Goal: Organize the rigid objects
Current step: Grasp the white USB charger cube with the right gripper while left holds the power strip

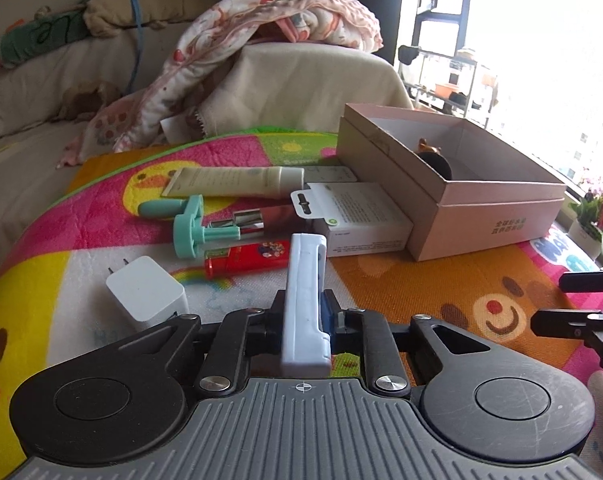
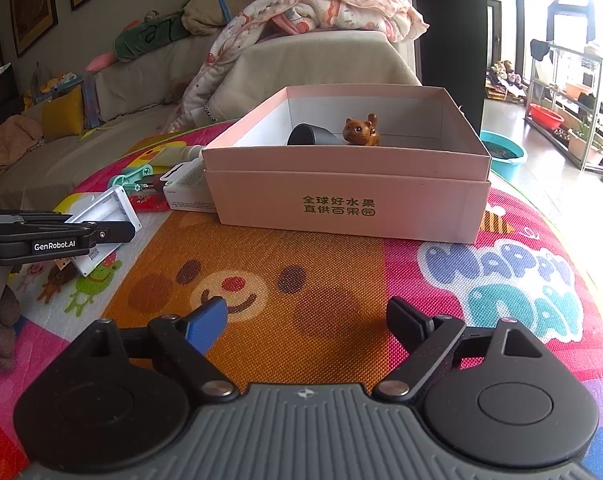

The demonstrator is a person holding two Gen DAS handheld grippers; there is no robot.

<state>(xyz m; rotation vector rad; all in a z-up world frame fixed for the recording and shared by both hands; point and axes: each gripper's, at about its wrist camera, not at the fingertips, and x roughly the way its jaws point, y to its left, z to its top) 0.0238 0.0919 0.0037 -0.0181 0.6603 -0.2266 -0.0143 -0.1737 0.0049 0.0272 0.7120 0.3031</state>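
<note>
My left gripper (image 1: 303, 300) is shut on a pale blue-white plastic case (image 1: 305, 264), which stands on edge between the pads and points toward the pink open box (image 1: 461, 200). From the right wrist the same case (image 2: 105, 208) shows at the left, held just above the mat. The pink box (image 2: 341, 208) holds a brown cat figurine (image 2: 361, 132) and a dark grey cup (image 2: 309, 136). My right gripper (image 2: 307, 312) stands open and empty over the orange bear print, in front of the box.
On the colourful mat lie a white charger plug (image 1: 145, 292), a red lighter (image 1: 249, 260), a teal tool (image 1: 193, 228), a cream tube (image 1: 237, 182) and a small white carton (image 1: 361, 220). A sofa with a blanket stands behind. A potted plant (image 1: 597, 216) sits at the right.
</note>
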